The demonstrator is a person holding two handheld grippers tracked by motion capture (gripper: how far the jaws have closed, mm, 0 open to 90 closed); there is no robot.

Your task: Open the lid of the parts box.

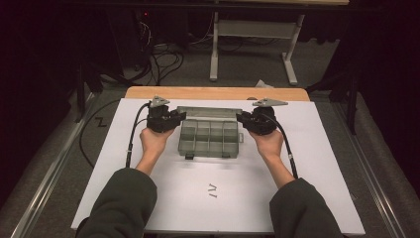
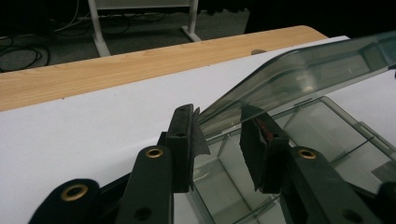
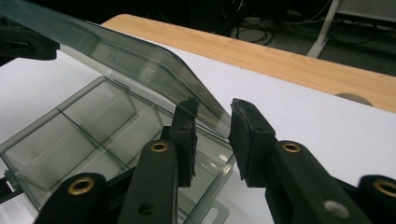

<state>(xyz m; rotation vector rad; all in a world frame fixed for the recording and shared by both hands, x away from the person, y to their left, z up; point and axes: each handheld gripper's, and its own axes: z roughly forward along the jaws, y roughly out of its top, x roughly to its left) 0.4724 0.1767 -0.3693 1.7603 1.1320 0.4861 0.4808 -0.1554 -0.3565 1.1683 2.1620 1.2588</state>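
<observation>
At mid-bench (image 1: pixel 148 198) sits the organizer box (image 1: pixel 208 138); left gripper (image 2: pixel 219 140) and right gripper (image 3: pixel 212 135) each pinch a lid (image 2: pixel 299 74) corner (keeping it level), holding it half-raised.

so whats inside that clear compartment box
The box stands open, its lid raised between the left gripper and right gripper. The compartments that show look empty, only dividers. The grippers' jaws and the tinted lid cover some cells.

Box (image 1: pixel 208 137) ctr on board (image 1: pixel 317 163), tools flanking
</observation>
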